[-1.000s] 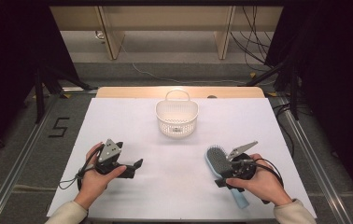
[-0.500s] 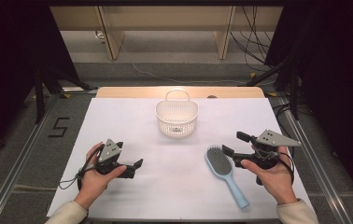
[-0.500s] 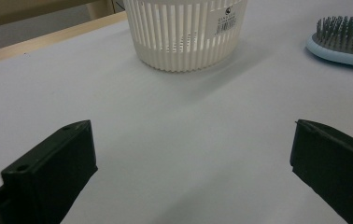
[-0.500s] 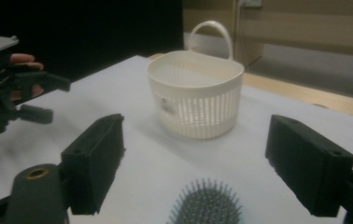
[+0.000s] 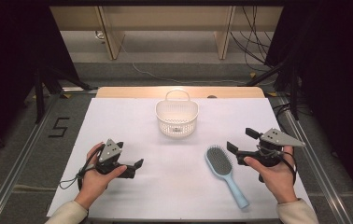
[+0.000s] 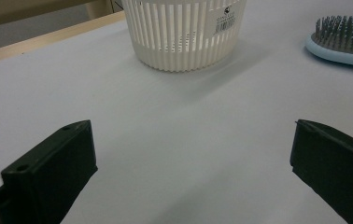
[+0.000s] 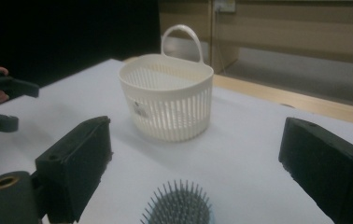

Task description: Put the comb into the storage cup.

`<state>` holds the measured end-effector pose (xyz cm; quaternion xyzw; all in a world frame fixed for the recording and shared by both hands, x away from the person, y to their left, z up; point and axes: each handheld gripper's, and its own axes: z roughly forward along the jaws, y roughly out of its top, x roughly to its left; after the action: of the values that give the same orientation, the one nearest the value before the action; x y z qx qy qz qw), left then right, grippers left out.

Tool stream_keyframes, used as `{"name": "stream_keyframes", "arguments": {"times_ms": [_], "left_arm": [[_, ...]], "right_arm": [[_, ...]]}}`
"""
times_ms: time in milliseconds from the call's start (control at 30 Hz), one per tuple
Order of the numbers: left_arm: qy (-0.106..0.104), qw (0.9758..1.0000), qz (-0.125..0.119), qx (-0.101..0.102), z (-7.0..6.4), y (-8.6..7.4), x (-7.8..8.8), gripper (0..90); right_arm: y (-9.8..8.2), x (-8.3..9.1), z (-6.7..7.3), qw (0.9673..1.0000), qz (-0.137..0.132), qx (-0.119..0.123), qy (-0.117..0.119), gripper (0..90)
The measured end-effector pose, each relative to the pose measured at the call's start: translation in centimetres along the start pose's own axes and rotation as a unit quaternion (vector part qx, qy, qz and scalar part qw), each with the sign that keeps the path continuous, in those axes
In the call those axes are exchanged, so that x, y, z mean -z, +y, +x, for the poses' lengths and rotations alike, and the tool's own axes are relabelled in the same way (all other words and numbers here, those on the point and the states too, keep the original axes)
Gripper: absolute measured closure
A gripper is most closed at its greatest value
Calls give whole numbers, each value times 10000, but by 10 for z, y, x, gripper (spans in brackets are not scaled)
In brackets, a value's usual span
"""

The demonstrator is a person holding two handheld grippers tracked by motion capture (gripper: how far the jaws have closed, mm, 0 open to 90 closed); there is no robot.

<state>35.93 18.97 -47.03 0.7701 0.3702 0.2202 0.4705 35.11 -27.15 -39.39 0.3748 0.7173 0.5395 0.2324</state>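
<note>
Hairbrush (image 5: 221, 165) lies bristles-up on the white table (image 5: 174, 196), head toward the basket (image 5: 177, 117), handle pointing back at my right hand. It is just beside the right gripper (image 5: 240, 141), not touching it. My right jaws have just been opening and stand wide with nothing between them; in the right gripper view the bristle head (image 7: 177, 205) sits low between the jaw tips. My left gripper (image 5: 135, 167) rests on the table, jaws also wide apart and empty, well clear of the brush.

Risks, as I judge them:
- Closing on the bristle field gives a soft, slipping grip; the brush may tilt or drop.
- A grip far from the balance point lets the head swing down.
- The slatted basket looks light; a low approach could nudge it or tip it by its handle (image 5: 178, 93).
</note>
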Motion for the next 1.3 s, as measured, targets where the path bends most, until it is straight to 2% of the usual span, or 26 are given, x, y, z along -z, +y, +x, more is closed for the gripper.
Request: {"name": "stream_keyframes", "arguments": {"times_ms": [100, 200, 300, 367, 433, 533, 600, 667, 700, 767, 800, 867, 900, 1033, 1067, 1167, 1267, 1300], "left_arm": [[-4, 10000, 3, -7, 0, 0, 0, 0], [-3, 10000, 4, -14, -1, 0, -1, 0], [-4, 10000, 7, -25, -1, 1, -1, 0], [-6, 10000, 10, -25, -1, 1, -1, 0], [-8, 10000, 9, -18, -1, 1, -2, 0], [-3, 10000, 16, -18, -1, 0, -2, 0], [2, 10000, 17, -22, -1, 1, -2, 0], [0, 10000, 12, -30, -1, 1, -2, 0], [-2, 10000, 10, -30, -1, 1, -2, 0], [-1, 10000, 16, -21, -1, 1, -2, 0], [-2, 10000, 16, -24, -1, 1, -2, 0], [-5, 10000, 9, -29, -1, 1, -2, 0], [-4, 10000, 7, -33, -1, 1, -1, 0], [-10, 10000, 13, -27, -1, 1, -2, 0], [-11, 10000, 13, -29, -1, 1, -2, 0], [-13, 10000, 13, -32, -1, 1, -2, 0], [-11, 10000, 13, -33, -1, 1, -2, 0], [-9, 10000, 12, -34, -1, 1, -2, 0]], "right_arm": [[2, -1, 1, 9993, 325, 128, -102, 121], [4, -4, 2, 9960, 869, 221, 21, 152], [6, -9, 3, 9858, 1655, 294, 30, 157], [6, -12, 4, 9790, 2013, 321, 25, 170], [8, -14, 4, 9713, 2364, 277, -11, 169], [10, -18, 6, 9532, 3010, 274, 4, 173], [10, -21, 8, 9429, 3326, 154, 28, 185], [9, -24, 9, 9345, 3558, 91, 3, 185], [8, -26, 11, 9259, 3776, 135, -1, 186], [6, -31, 14, 9148, 4036, 179, -6, 189], [6, -33, 16, 9106, 4130, 158, -1, 190], [3, -37, 19, 9002, 4350, 180, 26, 199], [2, -40, 21, 8940, 4476, 182, 36, 208], [-2, -47, 23, 8774, 4794, 177, -50, 215], [-4, -49, 22, 8761, 4817, 215, -61, 218], [-8, -53, 23, 8667, 4985, 153, -65, 224], [-13, -57, 23, 8612, 5078, 186, -85, 226], [-14, -58, 24, 8581, 5132, 163, -87, 226]]}}
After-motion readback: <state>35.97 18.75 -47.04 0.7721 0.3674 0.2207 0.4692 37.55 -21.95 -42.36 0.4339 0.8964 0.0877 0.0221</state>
